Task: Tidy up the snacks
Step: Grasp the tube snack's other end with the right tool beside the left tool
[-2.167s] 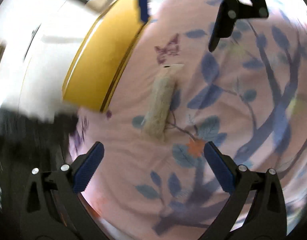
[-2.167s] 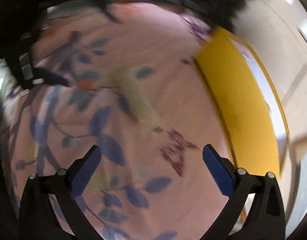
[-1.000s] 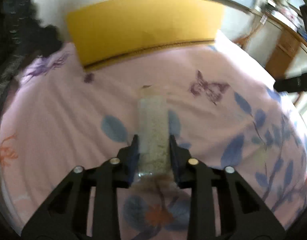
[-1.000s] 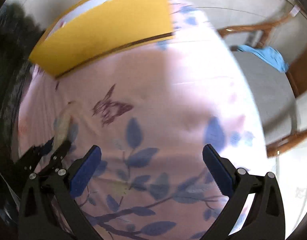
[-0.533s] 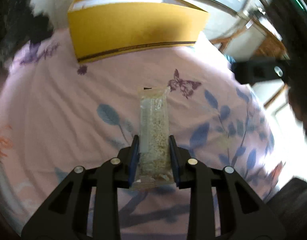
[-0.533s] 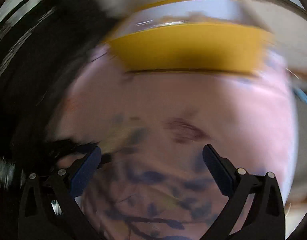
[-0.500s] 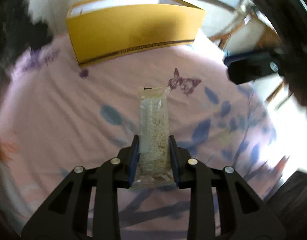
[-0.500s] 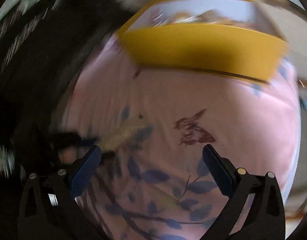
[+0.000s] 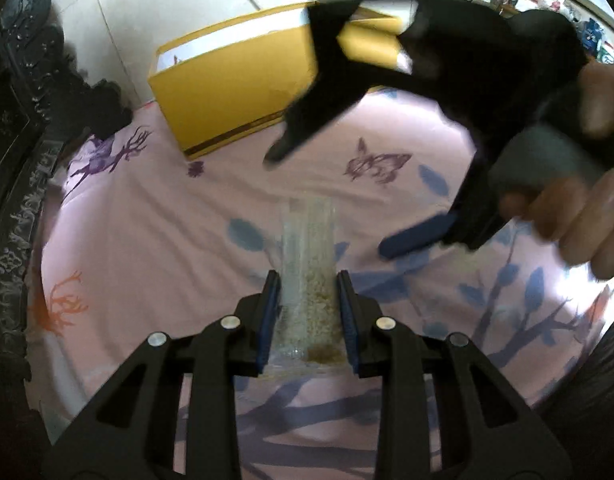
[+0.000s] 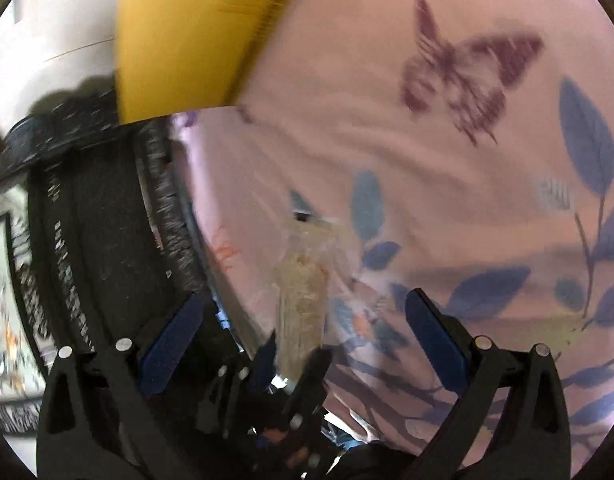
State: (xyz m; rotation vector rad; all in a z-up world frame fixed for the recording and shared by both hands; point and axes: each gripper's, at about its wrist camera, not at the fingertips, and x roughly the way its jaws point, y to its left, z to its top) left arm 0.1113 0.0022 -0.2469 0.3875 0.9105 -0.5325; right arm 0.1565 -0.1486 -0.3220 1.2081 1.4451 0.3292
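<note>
Since half a second ago, your right gripper (image 10: 303, 336) has swung in above the snack packet (image 9: 309, 276), jaws spread wide and holding nothing. Your left gripper (image 9: 309, 312) still pinches that one clear, flat, grain-filled packet above the pink printed cloth (image 9: 155, 216). One yellow cardboard box (image 9: 235, 80) stands beyond; its contents cannot be made out, perhaps through blur.

Home bedroom showing, pink butterfly-and-leaf bedsheet (image 9: 155, 216) covering a bed, dark carved wooden headboard (image 9: 15, 128) standing alongside, tiled floor (image 9: 119, 8) lying beyond
</note>
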